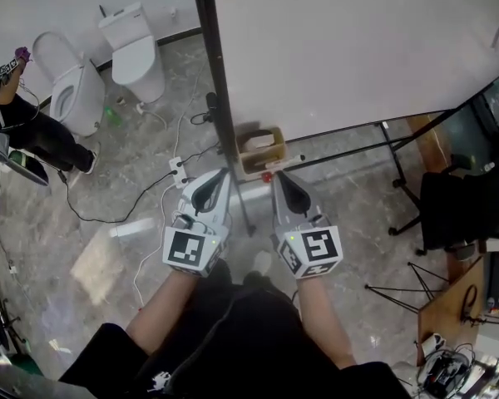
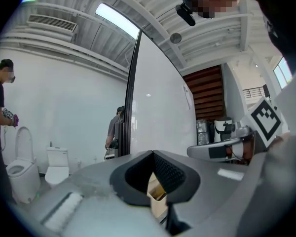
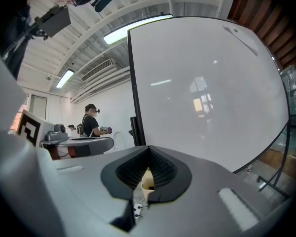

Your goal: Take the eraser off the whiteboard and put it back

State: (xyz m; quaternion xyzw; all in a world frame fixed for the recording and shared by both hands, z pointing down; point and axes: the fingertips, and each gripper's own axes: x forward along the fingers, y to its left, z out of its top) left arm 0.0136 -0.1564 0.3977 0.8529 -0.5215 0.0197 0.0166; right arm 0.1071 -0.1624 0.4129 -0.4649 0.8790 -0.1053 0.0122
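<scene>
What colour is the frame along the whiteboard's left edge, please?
Black; the tall whiteboard frame shows best in the right gripper view.

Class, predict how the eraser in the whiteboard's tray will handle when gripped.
The eraser looks small and blocky, so it is probably light and unlikely to roll. It seems to lie loose in the tan tray, so it should lift free easily.

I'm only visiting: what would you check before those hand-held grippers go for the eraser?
1. Eraser found: cannot tell. A pale block in the tan tray at the foot of the whiteboard is probably it.
2. Left hand-held gripper empty: ok, jaws together on nothing.
3. Right hand-held gripper empty: ok, likewise.
4. Jaws apart, ready to grasp: not ok, both shut.
5. Way to the tray open: ok, nothing between.
</scene>
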